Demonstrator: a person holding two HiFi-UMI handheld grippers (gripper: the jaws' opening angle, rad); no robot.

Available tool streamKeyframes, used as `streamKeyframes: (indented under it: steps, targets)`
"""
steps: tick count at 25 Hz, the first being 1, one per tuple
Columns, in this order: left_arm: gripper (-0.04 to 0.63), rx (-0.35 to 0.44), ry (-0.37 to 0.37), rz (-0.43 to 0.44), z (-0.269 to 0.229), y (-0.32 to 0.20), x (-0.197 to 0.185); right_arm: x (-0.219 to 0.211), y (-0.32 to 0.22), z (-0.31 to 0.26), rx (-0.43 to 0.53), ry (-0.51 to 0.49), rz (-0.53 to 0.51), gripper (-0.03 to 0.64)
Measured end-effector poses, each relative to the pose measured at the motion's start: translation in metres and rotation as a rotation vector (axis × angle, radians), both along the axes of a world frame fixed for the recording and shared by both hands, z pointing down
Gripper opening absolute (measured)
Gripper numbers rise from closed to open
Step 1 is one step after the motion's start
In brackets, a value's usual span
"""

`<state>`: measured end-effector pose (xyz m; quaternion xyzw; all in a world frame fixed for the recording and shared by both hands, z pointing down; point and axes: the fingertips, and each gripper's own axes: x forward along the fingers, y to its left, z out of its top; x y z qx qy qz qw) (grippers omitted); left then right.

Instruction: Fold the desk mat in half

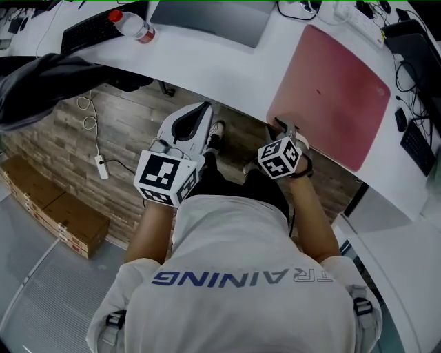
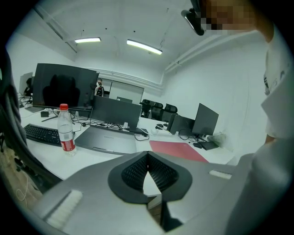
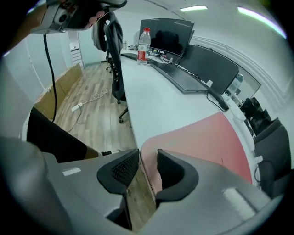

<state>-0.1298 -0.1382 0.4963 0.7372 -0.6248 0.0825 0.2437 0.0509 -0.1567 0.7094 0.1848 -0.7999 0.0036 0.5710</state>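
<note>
The pink desk mat [image 1: 332, 96] lies flat on the white desk [image 1: 227, 69], toward its right end, with its near edge at the desk's front edge. My right gripper [image 1: 281, 127] points down at the mat's near left corner. In the right gripper view its jaws [image 3: 148, 158] stand apart, and the mat's corner edge [image 3: 149, 170] runs between the ribbed pads [image 3: 125, 168] without being pinched. My left gripper [image 1: 205, 110] hangs in front of the desk edge, left of the mat. Its tips [image 2: 147, 154] meet with nothing held. The mat [image 2: 177, 150] shows far beyond it.
A water bottle [image 1: 134, 26], a keyboard [image 1: 86, 31] and a closed laptop [image 1: 207, 21] sit on the desk's left part. Cables and a power strip [image 1: 358, 21] lie behind the mat. A dark jacket on a chair [image 1: 48, 83], a floor power strip [image 1: 101, 167] and cardboard boxes [image 1: 55, 207] are at left.
</note>
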Motion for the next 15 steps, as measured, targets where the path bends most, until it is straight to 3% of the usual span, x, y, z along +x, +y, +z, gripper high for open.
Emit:
streamKeyframes:
  steps: [4,10,15]
  targets:
    - [0.003,-0.015,0.019,-0.021,0.0081,0.0059,-0.0082,0.0006,0.0012,0.0019,0.0,0.014,-0.031,0.138]
    - [0.003,-0.007,0.051,-0.022,0.0072,0.0055,-0.0067,0.0063,-0.0086,-0.0048,-0.267,-0.18,0.129,0.115]
    - [0.003,-0.009,0.048,-0.024,0.0058,0.0086,-0.007,0.0031,-0.0007,-0.0079,-0.247,-0.181,0.127,0.051]
